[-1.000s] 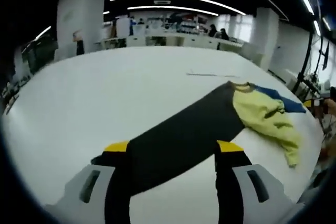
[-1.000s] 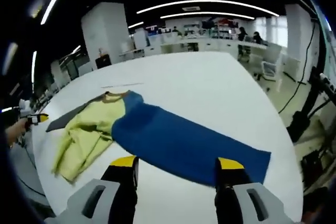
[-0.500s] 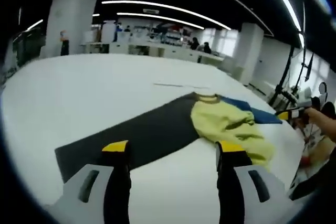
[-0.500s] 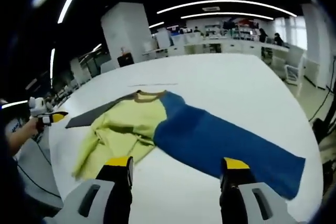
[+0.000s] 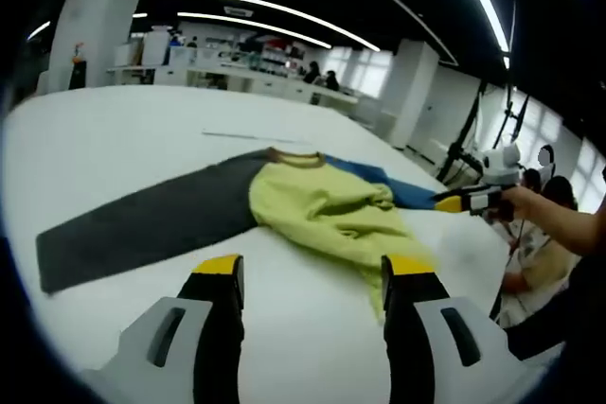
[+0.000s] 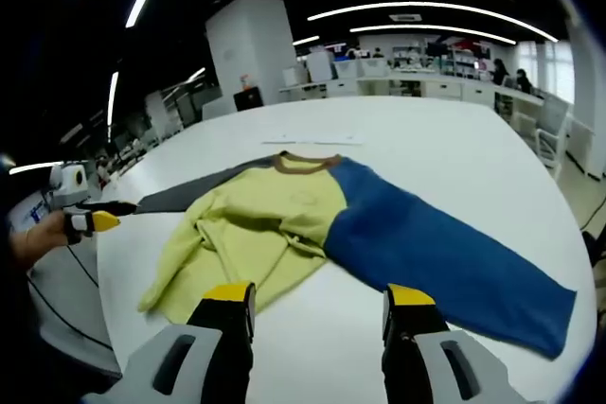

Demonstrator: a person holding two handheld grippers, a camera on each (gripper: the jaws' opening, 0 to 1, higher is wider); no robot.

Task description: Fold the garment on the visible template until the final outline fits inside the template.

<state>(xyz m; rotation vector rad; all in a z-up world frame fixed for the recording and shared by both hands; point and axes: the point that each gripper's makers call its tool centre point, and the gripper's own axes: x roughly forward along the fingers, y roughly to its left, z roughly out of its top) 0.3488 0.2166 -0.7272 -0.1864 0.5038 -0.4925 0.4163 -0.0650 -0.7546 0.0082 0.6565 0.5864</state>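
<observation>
Since a second ago both cameras have swung inward, so the rumpled yellow middle of the garment sits ahead of each pair of jaws where a sleeve end sat before; the garment itself seems not to have shifted. The white table carries the garment spread wide, brown collar on the far side, its long axis running sleeve to sleeve across both views. The blue sleeve stretches off to the right in the right gripper view, the dark grey sleeve to the left in the left gripper view. The yellow body lies bunched, its hem nearest the person. The right gripper hovers just short of that hem, jaws spread and empty; the left gripper likewise, and looks about equally near. A thin pale line beyond the collar may be the template edge. No readable writing anywhere.
</observation>
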